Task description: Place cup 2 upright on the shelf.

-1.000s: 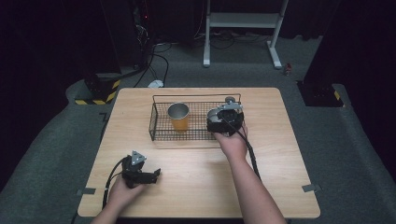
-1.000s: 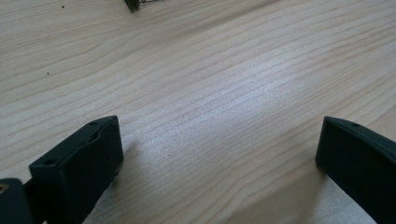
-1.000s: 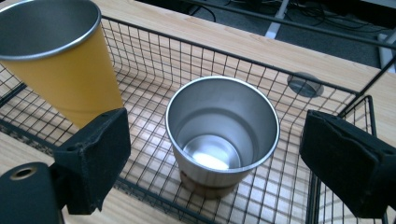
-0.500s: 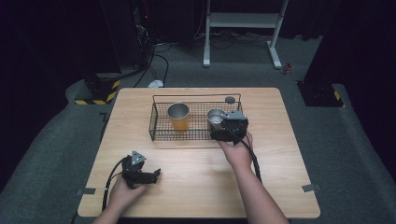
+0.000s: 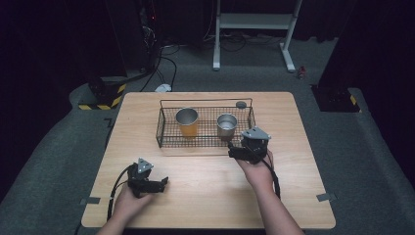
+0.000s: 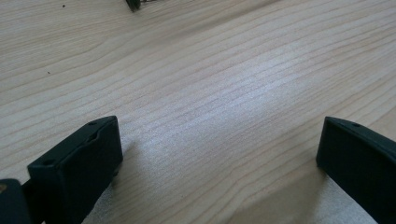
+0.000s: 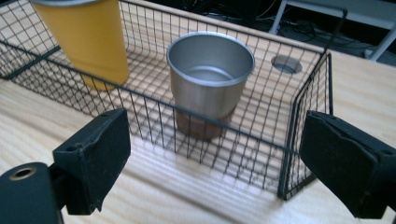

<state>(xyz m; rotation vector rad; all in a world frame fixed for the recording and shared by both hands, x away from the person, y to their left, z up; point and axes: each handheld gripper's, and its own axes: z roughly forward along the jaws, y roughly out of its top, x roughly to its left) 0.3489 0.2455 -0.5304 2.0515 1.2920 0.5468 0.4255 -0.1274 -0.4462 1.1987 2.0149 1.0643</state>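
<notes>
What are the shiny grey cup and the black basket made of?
The short silver-grey cup looks like brushed metal, probably steel: its inside shines softly and reflects light. Its brownish base band could be another material; I cannot tell. The black wire-grid basket seems to be thin metal wire with a dark coating, since you can see the wooden table through it.

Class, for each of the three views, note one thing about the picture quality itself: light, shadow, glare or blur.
High view: the table is brightly lit, the room around it nearly black. Left gripper view: a pale sheen of glare lies across the wood between the open jaws, and each jaw casts a soft shadow. Right gripper view: the silver cup is sharp, the near jaws slightly soft; the wire basket throws grid shadows.
</notes>
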